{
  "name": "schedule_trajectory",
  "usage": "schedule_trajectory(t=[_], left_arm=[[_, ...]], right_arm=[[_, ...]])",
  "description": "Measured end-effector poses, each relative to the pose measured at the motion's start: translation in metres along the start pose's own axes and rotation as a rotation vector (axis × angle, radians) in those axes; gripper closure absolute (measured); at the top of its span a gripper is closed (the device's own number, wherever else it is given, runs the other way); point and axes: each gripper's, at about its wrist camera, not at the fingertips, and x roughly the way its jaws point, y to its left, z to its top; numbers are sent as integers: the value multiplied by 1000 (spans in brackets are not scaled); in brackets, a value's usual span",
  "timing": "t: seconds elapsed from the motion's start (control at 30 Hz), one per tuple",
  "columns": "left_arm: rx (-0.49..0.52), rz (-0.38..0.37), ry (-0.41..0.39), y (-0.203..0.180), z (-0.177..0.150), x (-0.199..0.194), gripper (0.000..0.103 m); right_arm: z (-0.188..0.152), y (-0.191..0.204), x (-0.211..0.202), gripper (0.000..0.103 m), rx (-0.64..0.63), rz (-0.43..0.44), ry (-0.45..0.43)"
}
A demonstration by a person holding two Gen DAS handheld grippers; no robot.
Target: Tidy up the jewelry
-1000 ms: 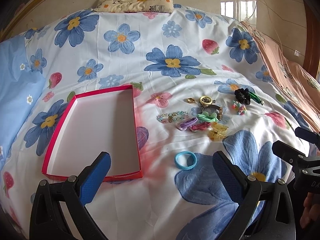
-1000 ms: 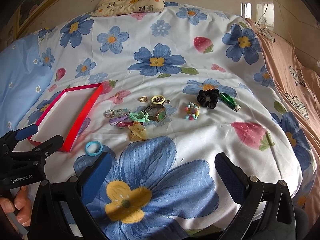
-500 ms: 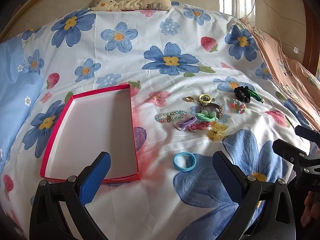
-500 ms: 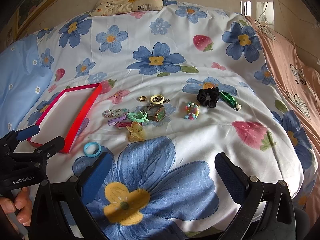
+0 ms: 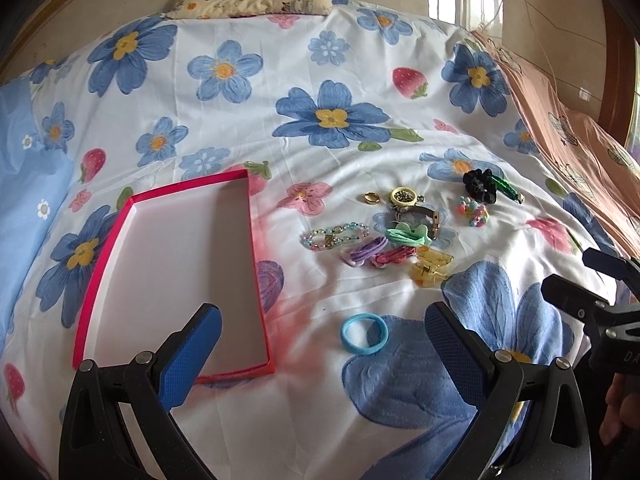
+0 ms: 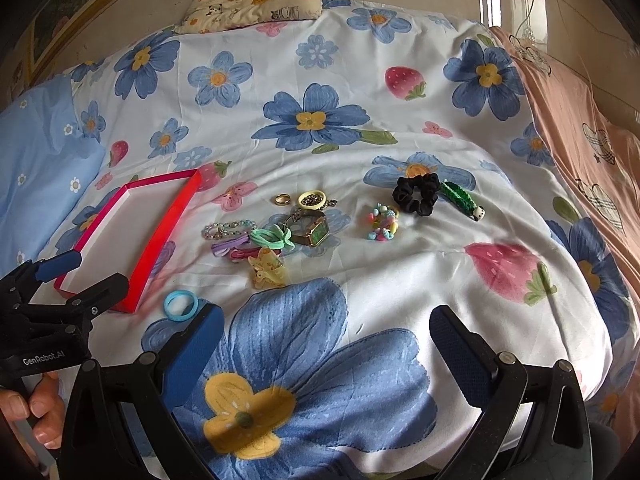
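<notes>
here both hand-held grippers (image 5: 322,338) (image 6: 326,334) gape over wrinkled floral cloth (image 5: 280,80), rectangular red-rimmed tray (image 5: 256,280) beside.

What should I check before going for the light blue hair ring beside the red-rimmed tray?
1. Left gripper open, holding nothing: ok.
2. Right gripper open, holding nothing: ok.
3. Light blue hair ring lies alone, apart from the jewelry pile: ok.
4. Red-rimmed white tray has room: ok.
5. Ring flat on the flowered bedsheet: ok.
6. Sheet firm enough for a pinch: cannot tell.
</notes>
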Motion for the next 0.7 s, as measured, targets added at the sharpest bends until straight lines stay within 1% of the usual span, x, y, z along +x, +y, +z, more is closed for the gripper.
schedule_trajectory(t=[0.13, 0.2, 0.27, 0.33, 0.37, 0.43, 0.47, 0.57, 0.63, 0.7], left_arm=[[34, 15, 7, -1, 14, 14, 2], [55, 15, 19, -1, 21, 22, 8], [71, 11, 33, -2, 29, 31, 20], [84, 4, 45, -2, 36, 39, 24], [91, 0, 49, -2, 39, 43, 24], [109, -9, 55, -9, 47, 56, 25], [120, -17, 61, -10, 50, 61, 25], [140, -37, 103, -9, 57, 81, 26], [143, -53, 130, -6, 61, 95, 30], [146, -72, 157, -3, 65, 108, 33]], right_arm=[[9, -11, 7, 1, 24, 15, 4], [15, -15, 13, 2, 34, 23, 5], [19, -20, 18, 2, 46, 32, 7], [26, -26, 25, 4, 54, 33, 13], [29, -28, 29, 6, 56, 31, 17], [37, -35, 38, 12, 69, 34, 31], [40, -39, 42, 13, 75, 35, 38], [49, -49, 59, 22, 87, 23, 58], [56, -55, 76, 32, 102, 27, 88], [60, -59, 93, 39, 110, 21, 115]])
